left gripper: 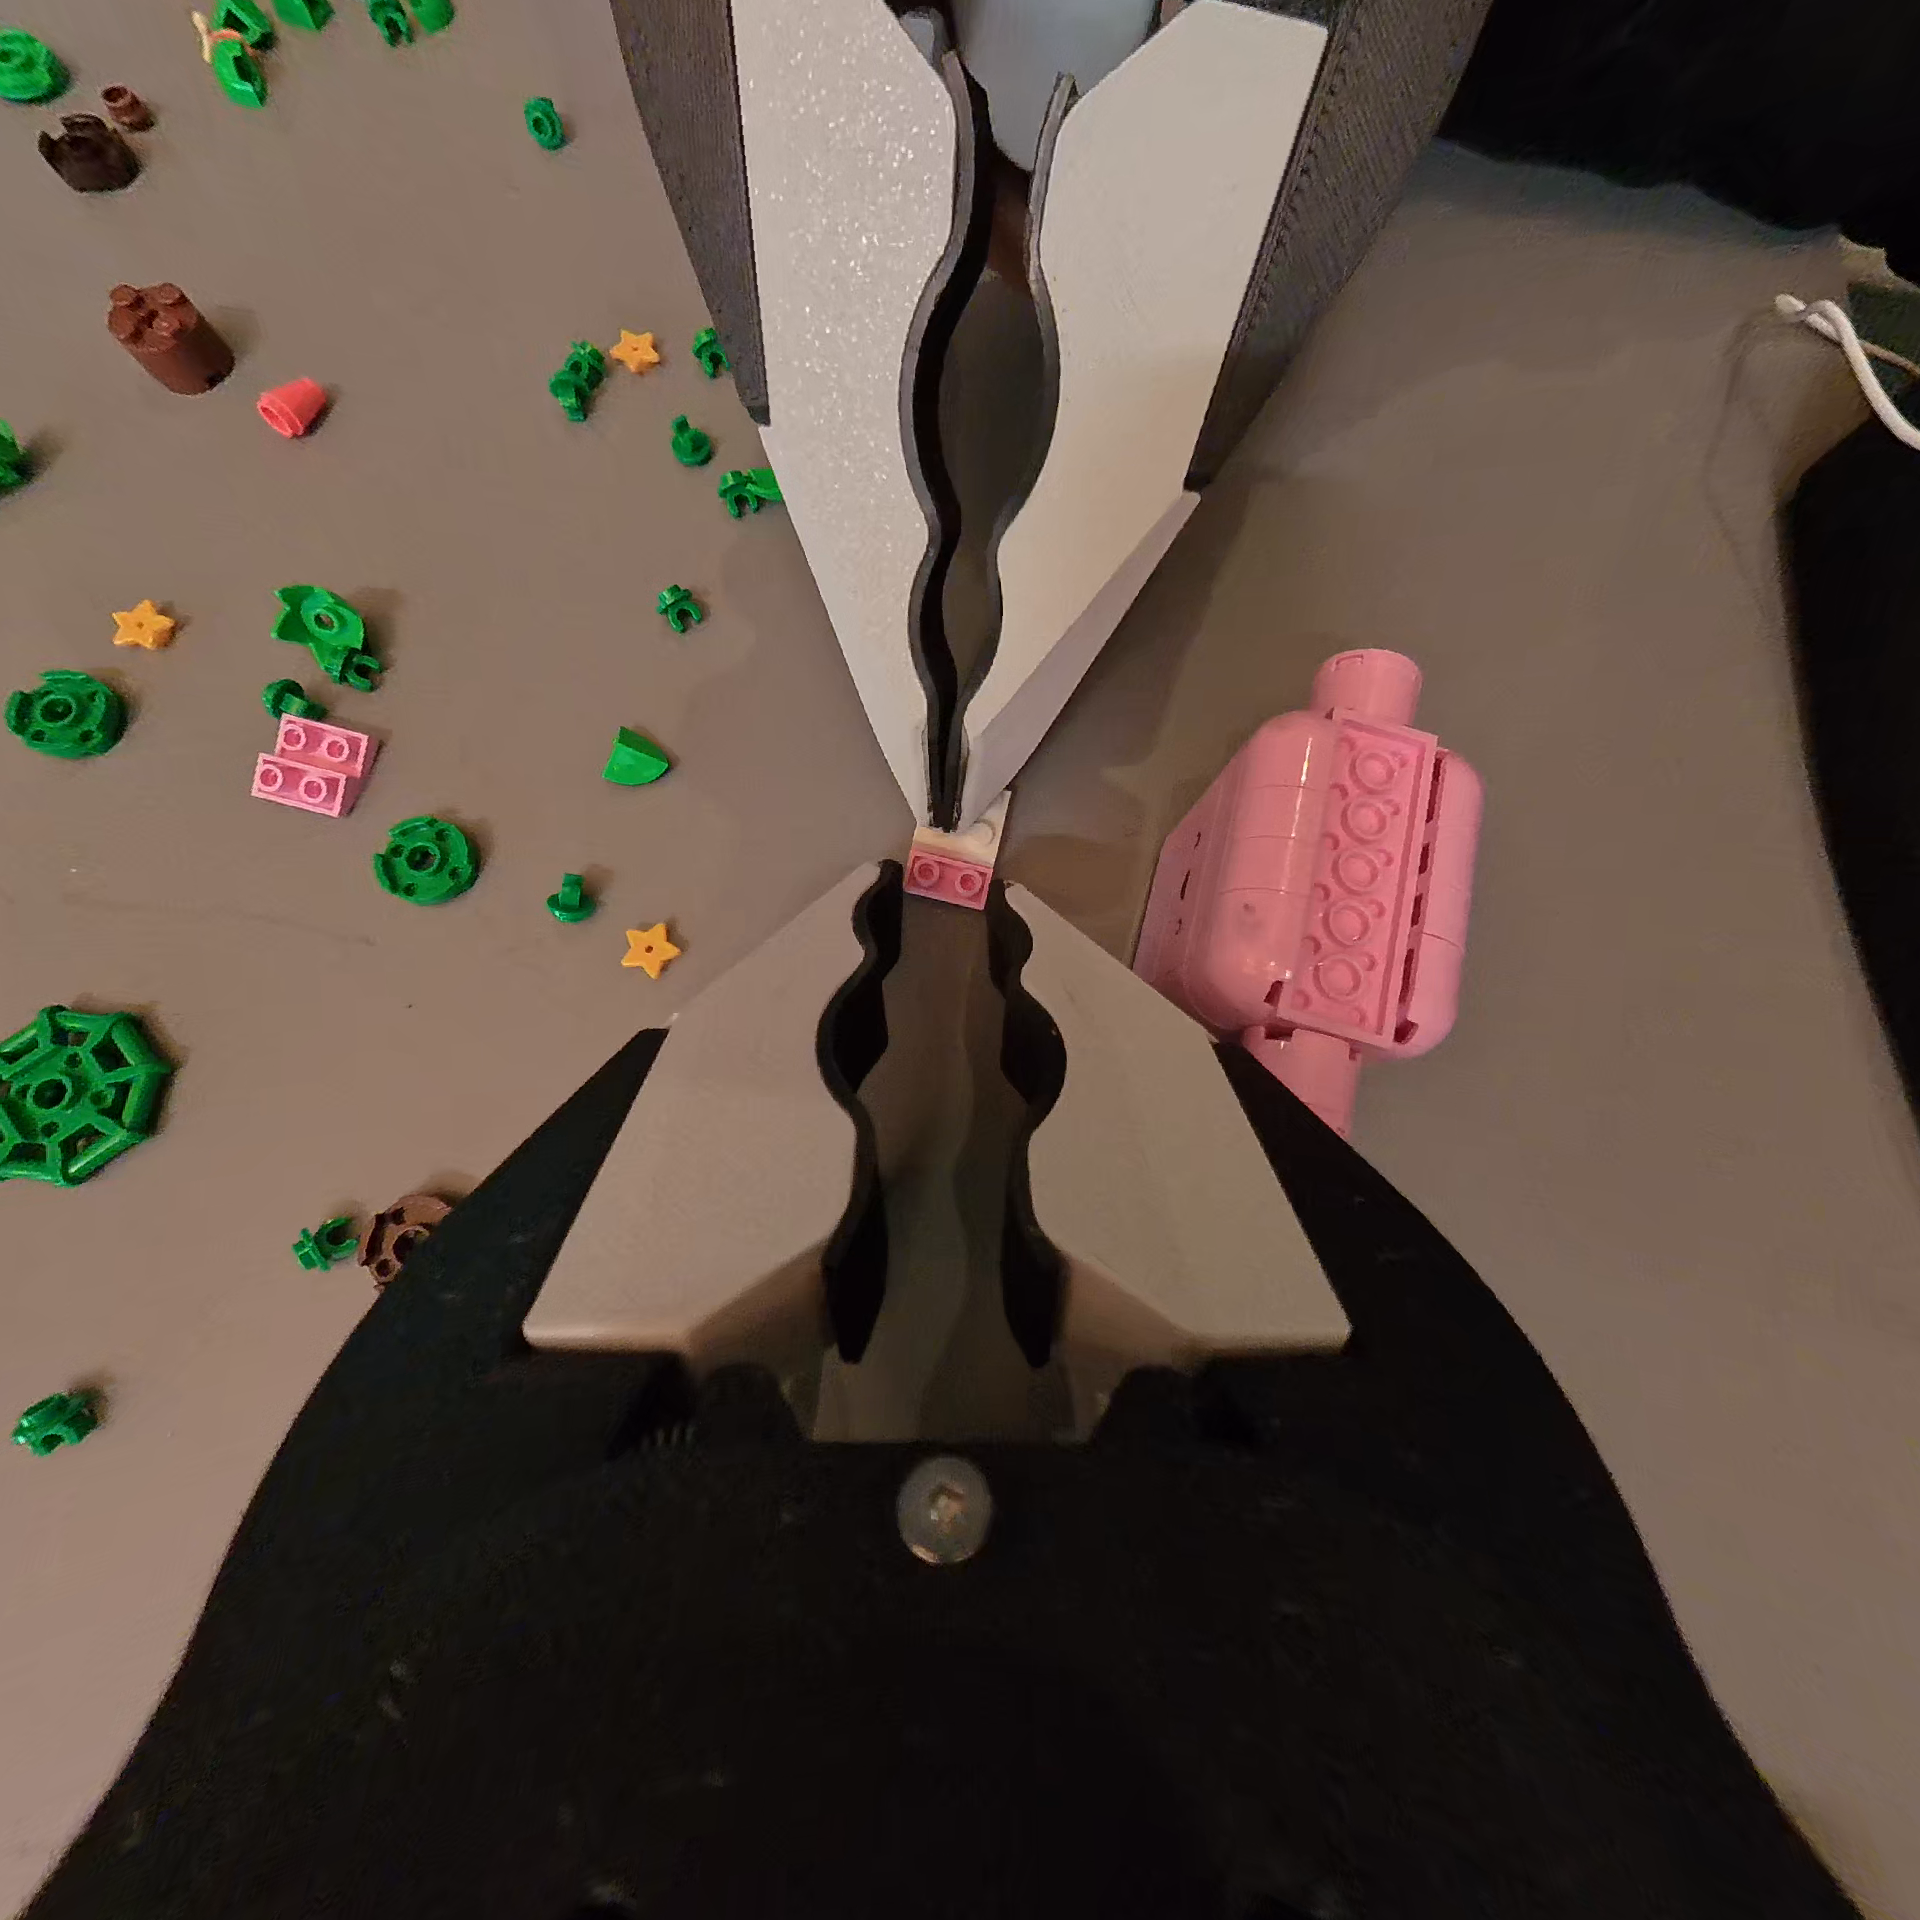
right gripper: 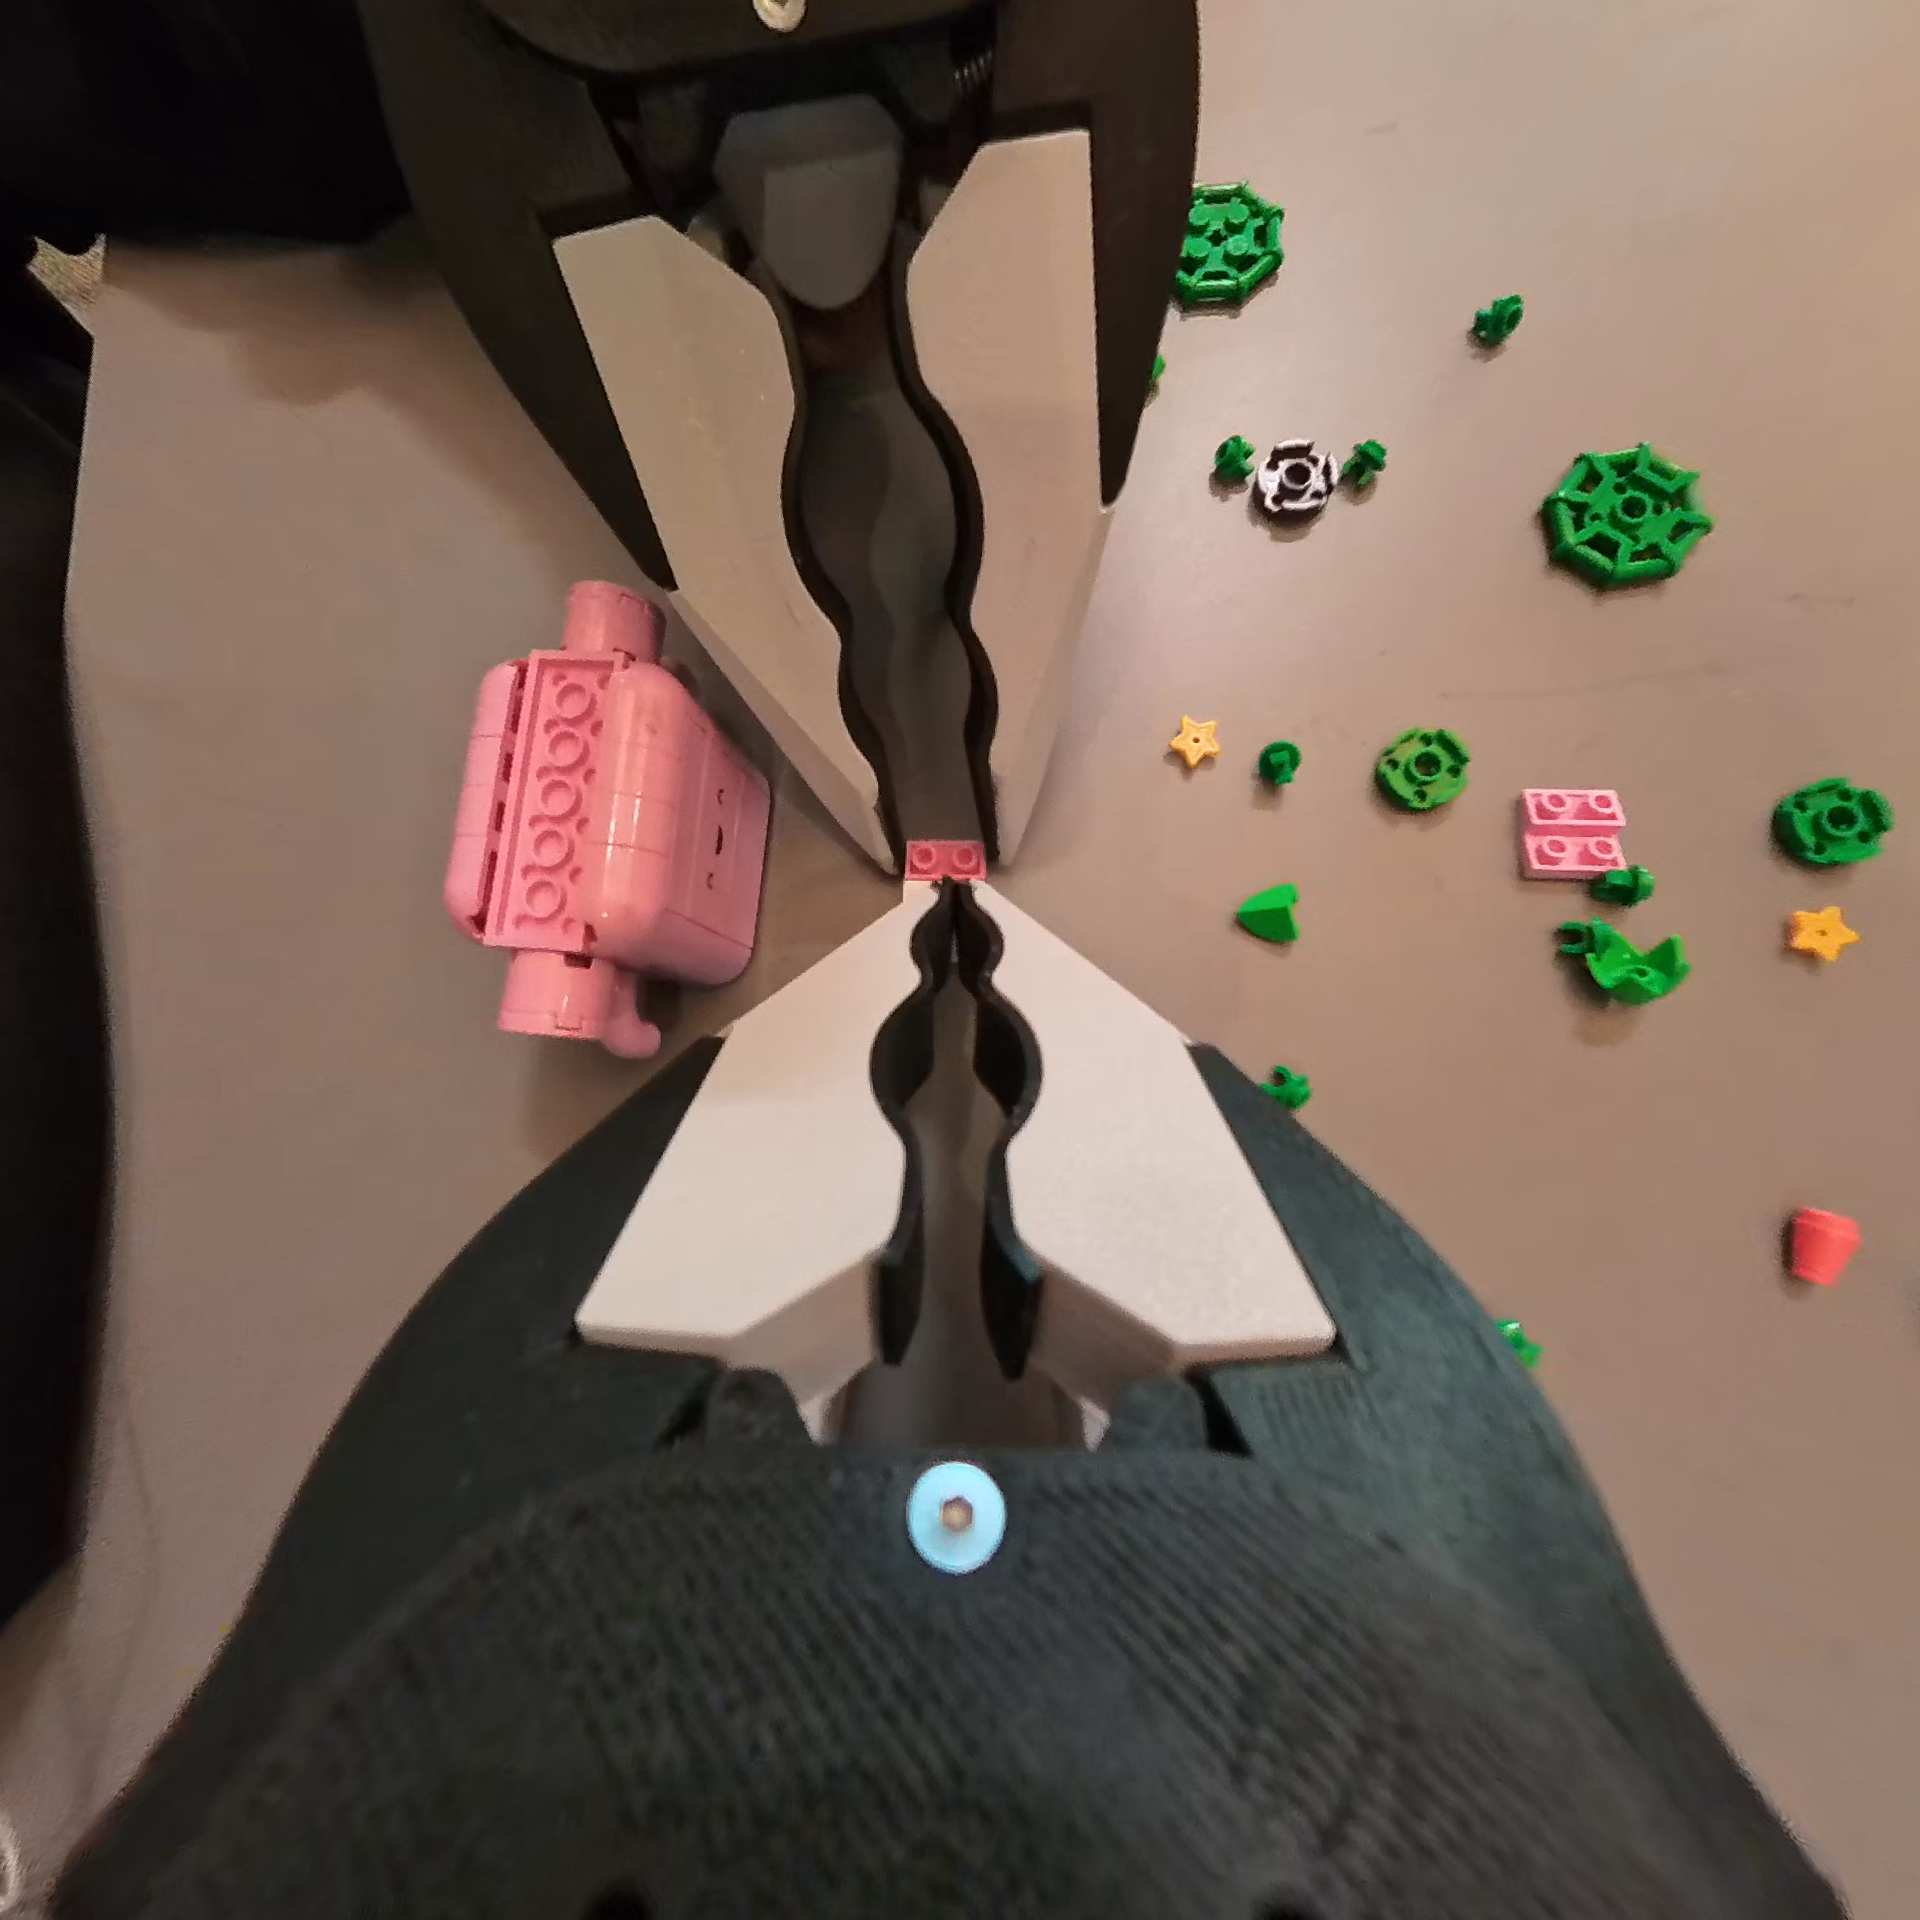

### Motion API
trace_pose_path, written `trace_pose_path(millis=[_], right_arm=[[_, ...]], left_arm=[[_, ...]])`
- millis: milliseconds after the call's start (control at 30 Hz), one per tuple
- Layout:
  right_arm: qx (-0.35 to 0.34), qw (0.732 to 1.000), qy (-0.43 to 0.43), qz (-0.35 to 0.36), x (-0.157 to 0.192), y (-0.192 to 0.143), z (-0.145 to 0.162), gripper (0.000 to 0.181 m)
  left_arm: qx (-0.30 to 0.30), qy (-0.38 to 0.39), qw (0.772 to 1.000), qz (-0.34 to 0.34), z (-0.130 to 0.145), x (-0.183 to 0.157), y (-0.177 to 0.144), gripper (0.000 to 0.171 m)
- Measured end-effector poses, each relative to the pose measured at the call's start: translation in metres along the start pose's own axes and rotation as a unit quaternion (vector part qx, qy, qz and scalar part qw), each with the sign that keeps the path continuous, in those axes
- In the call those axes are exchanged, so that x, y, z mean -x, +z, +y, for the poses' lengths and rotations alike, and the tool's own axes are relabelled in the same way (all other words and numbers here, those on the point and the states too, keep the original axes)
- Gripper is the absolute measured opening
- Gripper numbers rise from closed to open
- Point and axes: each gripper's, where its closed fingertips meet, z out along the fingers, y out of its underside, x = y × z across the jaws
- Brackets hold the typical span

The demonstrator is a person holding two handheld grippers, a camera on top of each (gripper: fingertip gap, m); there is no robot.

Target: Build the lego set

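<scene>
My left gripper (left gripper: 945, 885) is shut on a small pink two-stud brick (left gripper: 945, 876), held above the grey table. My right gripper (right gripper: 952, 900) meets it tip to tip. Its jaws are pinched together at the brick's edge, where a small white piece (left gripper: 987, 831) shows against the brick. In the right wrist view the brick (right gripper: 943, 859) sits between the left gripper's fingers (right gripper: 883, 831). A built pink block with a studded strip and round pegs at both ends (left gripper: 1320, 883) lies on the table beside the grippers; it also shows in the right wrist view (right gripper: 603, 821).
Loose parts lie scattered on the table: a pink stepped piece (left gripper: 312, 769) (right gripper: 1571, 831), green round plates and web wheels (left gripper: 73, 1096) (right gripper: 1626, 516), yellow stars (left gripper: 650, 948), brown pieces (left gripper: 171, 338), a red cone (right gripper: 1820, 1245). A white cord (left gripper: 1849, 353) lies by the dark table edge. Less than 4 cm separates the two grippers' tips.
</scene>
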Motion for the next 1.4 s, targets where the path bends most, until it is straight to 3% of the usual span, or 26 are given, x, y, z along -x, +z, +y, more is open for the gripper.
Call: trace_pose_path(millis=[167,400,533,667,767,900,1033,1233,1400], right_arm=[[-0.004,0.999,0.035,-0.018,0.000,0.003,-0.001,0.000],[0.017,1.000,0.014,-0.002,0.001,0.007,-0.001,0.000],[-0.031,0.999,-0.006,0.002,-0.001,0.005,-0.006,0.000],[-0.113,0.993,-0.028,0.013,-0.008,-0.017,-0.028,0.019],[-0.143,0.986,-0.071,0.039,-0.011,-0.026,-0.033,0.027],[-0.148,0.981,-0.120,0.046,-0.003,-0.023,-0.035,0.042],[-0.143,0.968,-0.179,0.097,-0.004,-0.021,-0.039,0.039],[-0.168,0.943,-0.244,0.154,0.003,-0.027,-0.054,0.039],[-0.157,0.940,-0.265,0.144,0.013,-0.025,-0.054,0.015]], left_arm=[[0.000,-0.014,1.000,0.015,0.000,-0.001,0.000,0.011],[0.001,-0.015,1.000,0.016,0.000,-0.002,0.001,0.010],[0.001,-0.012,1.000,0.014,0.000,-0.002,0.001,0.010],[-0.001,-0.011,1.000,0.020,0.000,-0.003,0.000,0.010],[-0.036,-0.043,0.997,0.048,-0.007,-0.005,-0.008,0.011],[-0.130,-0.120,0.979,0.098,-0.023,0.003,-0.031,0.011],[-0.203,-0.191,0.948,0.156,-0.032,0.013,-0.053,0.011],[-0.197,-0.225,0.922,0.246,-0.033,-0.004,-0.054,0.011],[-0.201,-0.229,0.909,0.285,-0.036,-0.015,-0.057,0.011]])
